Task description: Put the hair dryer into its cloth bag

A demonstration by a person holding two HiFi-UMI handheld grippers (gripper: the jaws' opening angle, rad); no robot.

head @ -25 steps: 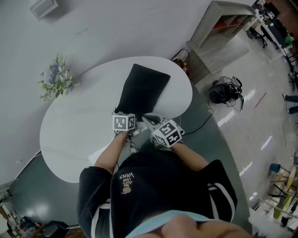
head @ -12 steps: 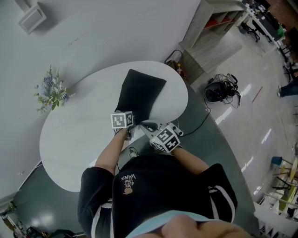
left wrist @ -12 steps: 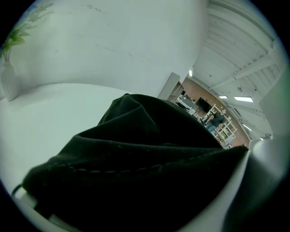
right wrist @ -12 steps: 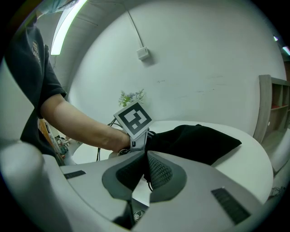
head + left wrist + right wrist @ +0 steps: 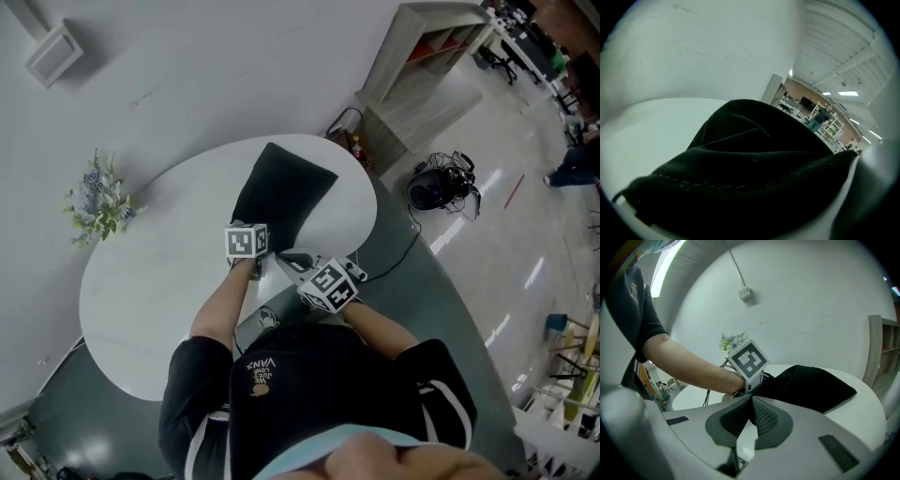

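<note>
From my seat the job looks nearly finished, though that is my reading and not something I can see outright: no dryer shows in any of the 3 views, and the bag (image 5: 281,192) lies plump and rounded on the table (image 5: 159,272), so I judge the dryer is already inside. What seems left is closing or tidying the mouth and letting go. Nearest me, the right gripper (image 5: 751,404) is clenched on nothing: its 2 ribbed pads (image 5: 765,418) meet with only a sliver of table showing beneath them, and it hangs just short of the bag's near end. A little further out, the left gripper (image 5: 249,242) sits right at that near end. In its own view black cloth fills the whole lower field, and a stitched hem (image 5: 717,185) runs from 1 jaw across to the other. The jaws stand well apart, so I take it to be grasping a thick bunch of the bag's mouth, not hanging loose. A thin dark cord (image 5: 708,397) loops below the left forearm; whether it belongs to the dryer I cannot tell. Beyond the grippers the bag stretches away across the table toward its far rim. Flowers (image 5: 98,202) stand off to the left past the table's edge, and a shelf (image 5: 422,70) stands well beyond on the right.
</note>
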